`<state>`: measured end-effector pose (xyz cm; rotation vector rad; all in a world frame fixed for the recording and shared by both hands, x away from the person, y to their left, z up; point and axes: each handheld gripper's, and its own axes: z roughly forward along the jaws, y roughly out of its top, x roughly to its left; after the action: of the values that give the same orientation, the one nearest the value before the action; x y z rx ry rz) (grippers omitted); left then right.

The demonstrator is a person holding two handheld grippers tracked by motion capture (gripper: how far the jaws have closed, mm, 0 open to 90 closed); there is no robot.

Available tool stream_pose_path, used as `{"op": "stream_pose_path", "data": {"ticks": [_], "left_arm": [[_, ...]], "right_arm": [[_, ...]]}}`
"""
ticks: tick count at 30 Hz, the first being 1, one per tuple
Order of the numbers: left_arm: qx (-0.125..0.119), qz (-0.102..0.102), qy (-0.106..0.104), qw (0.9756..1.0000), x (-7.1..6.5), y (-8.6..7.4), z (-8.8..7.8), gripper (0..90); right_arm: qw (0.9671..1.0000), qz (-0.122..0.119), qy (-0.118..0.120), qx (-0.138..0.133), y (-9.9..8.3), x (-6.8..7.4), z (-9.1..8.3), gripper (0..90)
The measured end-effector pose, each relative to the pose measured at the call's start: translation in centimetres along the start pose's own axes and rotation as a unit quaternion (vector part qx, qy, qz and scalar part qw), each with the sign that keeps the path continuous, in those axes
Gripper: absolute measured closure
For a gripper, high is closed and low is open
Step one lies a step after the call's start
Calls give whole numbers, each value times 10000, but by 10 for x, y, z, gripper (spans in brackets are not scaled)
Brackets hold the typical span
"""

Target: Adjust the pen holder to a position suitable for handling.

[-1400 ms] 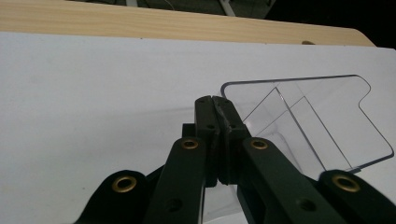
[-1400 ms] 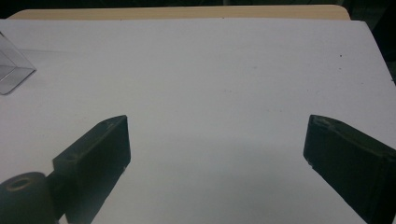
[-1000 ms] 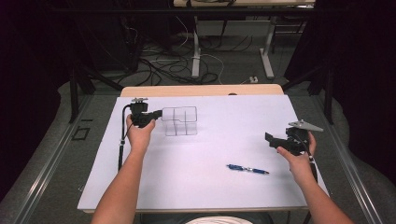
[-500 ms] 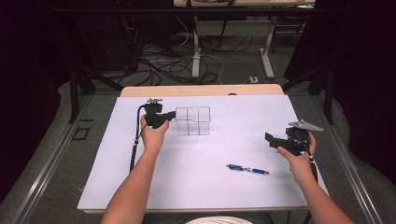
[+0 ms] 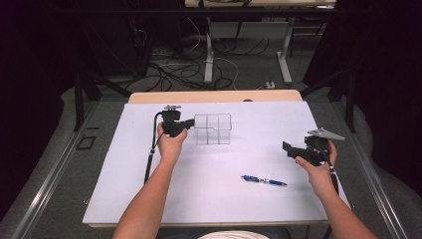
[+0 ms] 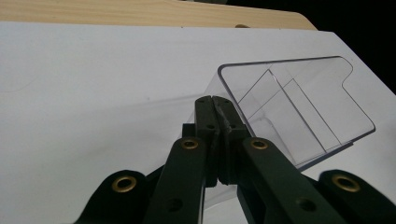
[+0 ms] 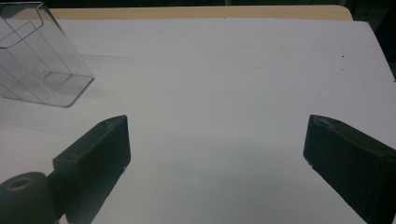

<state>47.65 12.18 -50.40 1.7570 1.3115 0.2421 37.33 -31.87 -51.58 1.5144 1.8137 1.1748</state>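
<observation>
Right now my left gripper (image 5: pixel 190 124) is pinched tight on the near side wall of the clear plastic box (image 5: pixel 213 129). In the left gripper view my two black jaws are pressed together with the thin see-through wall caught between them, and the box (image 6: pixel 299 107) sticks out ahead and to the right of my jaws. The box has little walls inside that split it into parts, and I see nothing in them.

The box sits on the white sheet (image 5: pixel 209 199) that covers the bench (image 5: pixel 214 96), near the far edge and a bit left of the middle. From my left gripper it lies straight toward the right, so its long side runs across the bench, side to side.

My right gripper (image 5: pixel 290 149) is wide open and holds nothing. In the right gripper view the two jaws stand far apart with only white sheet between them, and the box (image 7: pixel 39 60) shows far off at the top left corner. So my right hand (image 5: pixel 318 159) is well apart from the box, and my left hand (image 5: pixel 170 144) is the one right at it.

A blue pen (image 5: pixel 264 180) lies flat on the sheet, nearer to my right hand than to my left. Its long side also runs across the bench, a little slanted. It lies in front of my right gripper, toward me and to the left. I think my right hand is the one to go for the pen, since it is close by, while my left keeps the box steady.
</observation>
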Motion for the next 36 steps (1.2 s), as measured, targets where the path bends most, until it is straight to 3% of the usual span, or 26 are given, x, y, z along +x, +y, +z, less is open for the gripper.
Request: {"op": "stream_pose_path", "data": {"ticks": [8,19,36], "left_arm": [[67,23,-111,9999,-7,0,4,900],[-3,131,-100,9999,-8,1,3,893],[-330,287,-151,9989,-4,4,-20,642]], "right_arm": [[10000,-36,0,-14,0,-1,0,70],[10000,-48,0,0,0,-2,0,70],[10000,-58,-12,-47,1,-1,-1,85]]}}
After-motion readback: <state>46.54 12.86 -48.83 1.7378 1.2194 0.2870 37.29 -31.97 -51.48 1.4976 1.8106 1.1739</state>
